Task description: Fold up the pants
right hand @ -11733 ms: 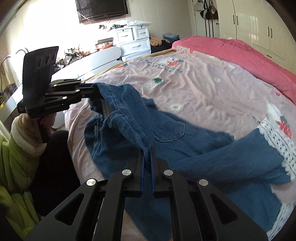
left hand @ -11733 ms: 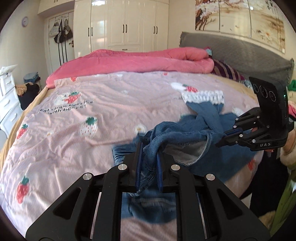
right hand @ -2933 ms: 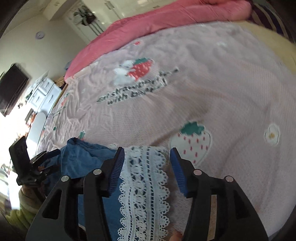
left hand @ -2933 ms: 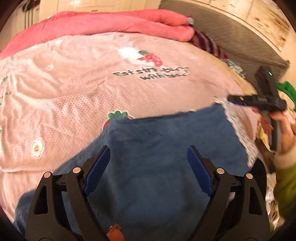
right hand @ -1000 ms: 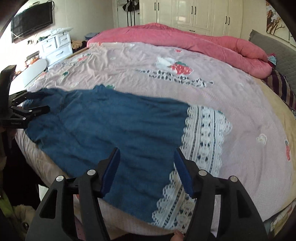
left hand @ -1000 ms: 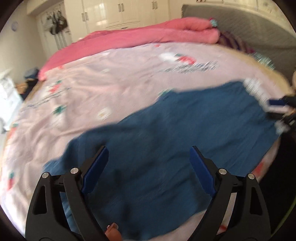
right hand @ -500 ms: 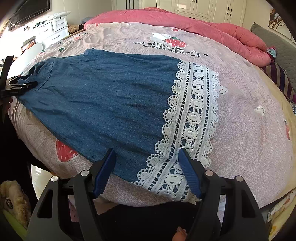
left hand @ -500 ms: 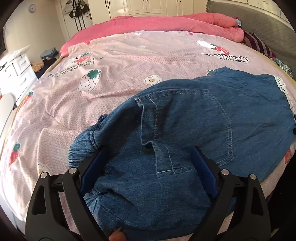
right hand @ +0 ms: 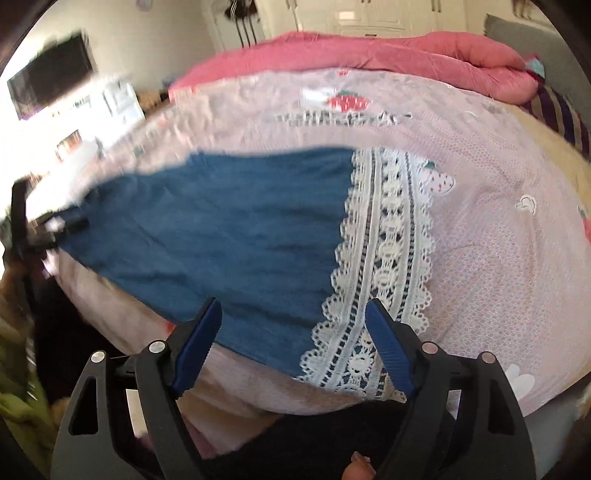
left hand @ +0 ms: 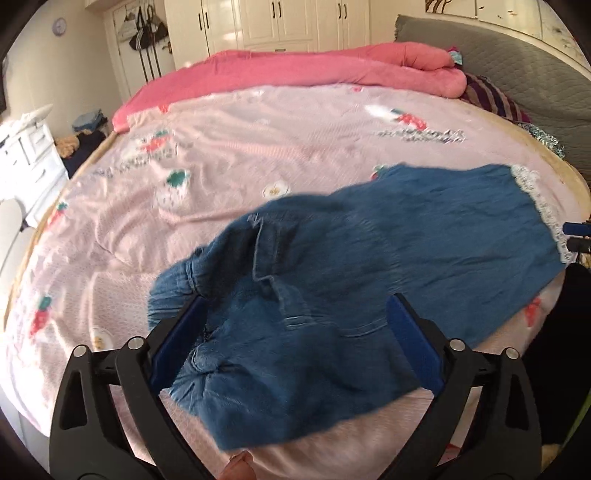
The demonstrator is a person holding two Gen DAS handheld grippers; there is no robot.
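Observation:
Blue denim pants (left hand: 354, 280) with a white lace hem (right hand: 384, 258) lie spread flat along the near edge of the bed. The waist end with a pocket is bunched in front of my left gripper (left hand: 295, 325), which is open and empty just above it. My right gripper (right hand: 293, 325) is open and empty above the lace hem end, where the pants (right hand: 221, 229) lie smooth. The right gripper's tip shows at the far right of the left wrist view (left hand: 578, 236); the left gripper shows at the left edge of the right wrist view (right hand: 33, 229).
The bed has a pink strawberry-print sheet (left hand: 258, 147) and a rolled pink duvet (left hand: 314, 70) at the far side. A grey headboard (left hand: 498, 66) is on the right, white drawers (left hand: 26, 147) on the left, wardrobes (left hand: 288, 22) behind.
Both grippers have pulled back a little from the pants and stay open. The pants lie flat where they were spread; both views are blurred by motion.

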